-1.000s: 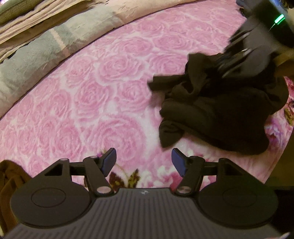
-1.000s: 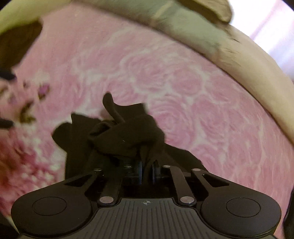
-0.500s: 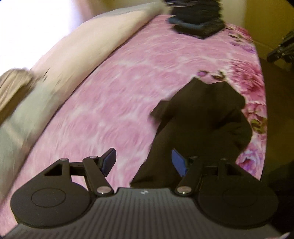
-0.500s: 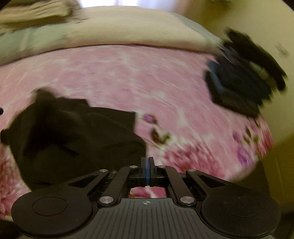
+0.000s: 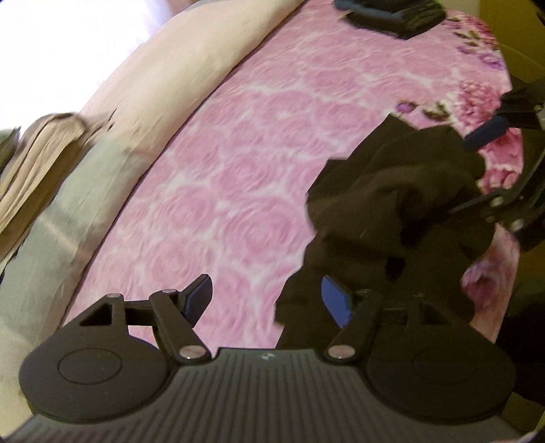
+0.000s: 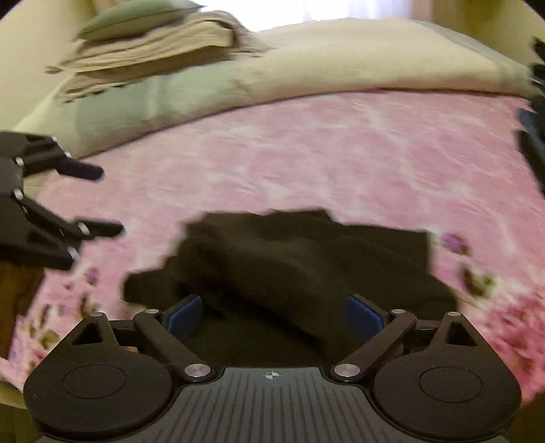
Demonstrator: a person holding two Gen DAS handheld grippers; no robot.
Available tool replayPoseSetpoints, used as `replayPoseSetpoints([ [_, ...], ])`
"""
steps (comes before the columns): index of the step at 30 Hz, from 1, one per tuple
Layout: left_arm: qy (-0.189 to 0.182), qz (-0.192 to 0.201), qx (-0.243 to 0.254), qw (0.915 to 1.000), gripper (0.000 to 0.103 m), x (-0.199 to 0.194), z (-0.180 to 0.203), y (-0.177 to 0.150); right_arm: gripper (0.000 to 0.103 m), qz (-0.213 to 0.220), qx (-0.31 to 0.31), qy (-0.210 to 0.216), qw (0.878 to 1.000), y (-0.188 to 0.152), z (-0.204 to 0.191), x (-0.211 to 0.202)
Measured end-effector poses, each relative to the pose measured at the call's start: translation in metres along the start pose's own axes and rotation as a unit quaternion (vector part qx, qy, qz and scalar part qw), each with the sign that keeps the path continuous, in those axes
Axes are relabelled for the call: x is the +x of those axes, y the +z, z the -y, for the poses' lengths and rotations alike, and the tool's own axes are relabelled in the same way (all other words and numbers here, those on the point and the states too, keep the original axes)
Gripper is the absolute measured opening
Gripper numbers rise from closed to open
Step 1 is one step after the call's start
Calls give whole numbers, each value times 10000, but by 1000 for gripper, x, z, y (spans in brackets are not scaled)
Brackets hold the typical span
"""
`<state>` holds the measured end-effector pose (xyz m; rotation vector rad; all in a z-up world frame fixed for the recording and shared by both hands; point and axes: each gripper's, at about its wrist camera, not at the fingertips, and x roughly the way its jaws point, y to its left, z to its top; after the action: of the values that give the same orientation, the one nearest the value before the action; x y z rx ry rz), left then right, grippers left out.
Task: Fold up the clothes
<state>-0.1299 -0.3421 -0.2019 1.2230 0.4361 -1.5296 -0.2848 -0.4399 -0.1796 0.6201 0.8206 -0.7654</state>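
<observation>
Blue pads [image 6: 362,315] of the right gripper [image 6: 274,315] are spreading wide above the black garment [image 6: 299,269], gripping nothing. Left gripper [image 5: 265,300] is also parting, empty, at the garment's edge. The garment lies crumpled on the pink rose blanket [image 5: 221,191], with folded dark clothes [image 5: 388,13] stacked farther away.

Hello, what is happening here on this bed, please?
A person with a gripper in each hand is folding clothes on a pink rose-patterned blanket. A black garment lies crumpled on it. The right gripper is opening above the garment, not pinching it. The left gripper is also opening, holding nothing.
</observation>
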Motion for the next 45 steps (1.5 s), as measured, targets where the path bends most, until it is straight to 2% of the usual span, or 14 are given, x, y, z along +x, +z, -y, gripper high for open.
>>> replayPoseSetpoints([
  [5, 66, -101, 0, 9999, 68, 6, -16, -28, 94, -116, -59, -251, 9996, 11, -36, 58],
  [6, 59, -75, 70, 9999, 68, 7, -18, -31, 79, -199, -64, -467, 9987, 10, -37, 69],
  [7, 47, -44, 146, 9999, 68, 7, -19, -33, 41, -272, -18, -597, 9978, 9, -32, 72],
  [8, 27, 3, 240, 9997, 68, 7, -20, -34, 25, -337, 55, -669, 9972, 7, -25, 71],
  [10, -48, 154, 442, 9989, 68, 8, -20, -32, 15, -426, 272, -735, 9960, 4, -8, 63],
  [16, -527, 966, 1372, 9844, 68, 10, -8, 8, 8, -307, 653, -869, 9936, -17, 36, -31],
  [20, -951, 1655, 2382, 9523, 68, 14, 19, 50, 8, -207, 945, -1159, 9885, -30, 59, -82],
  [26, -1597, 2113, 4114, 8721, 68, 30, 80, 80, 7, -243, 1237, -1236, 9843, -47, 88, -108],
  [29, -1737, 2008, 4443, 8556, 55, 41, 101, 89, 6, -267, 1163, -1131, 9864, -50, 98, -111],
  [32, -1870, 1819, 4309, 8639, 11, 45, 109, 103, 6, -309, 890, -1028, 9902, -50, 106, -108],
  [33, -1915, 1777, 4159, 8711, 4, 42, 107, 110, 6, -320, 812, -987, 9913, -50, 110, -107],
  [35, -2008, 1698, 3797, 8869, 3, 36, 101, 123, 6, -320, 701, -897, 9930, -48, 119, -105],
  [39, -1928, 1651, 2603, 9316, 3, 15, 65, 162, 7, -88, 536, -672, 9963, -29, 140, -104],
  [45, -1310, 1811, 1567, 9620, 3, -21, 11, 195, 7, 600, -307, -443, 9967, 32, 142, -106],
])
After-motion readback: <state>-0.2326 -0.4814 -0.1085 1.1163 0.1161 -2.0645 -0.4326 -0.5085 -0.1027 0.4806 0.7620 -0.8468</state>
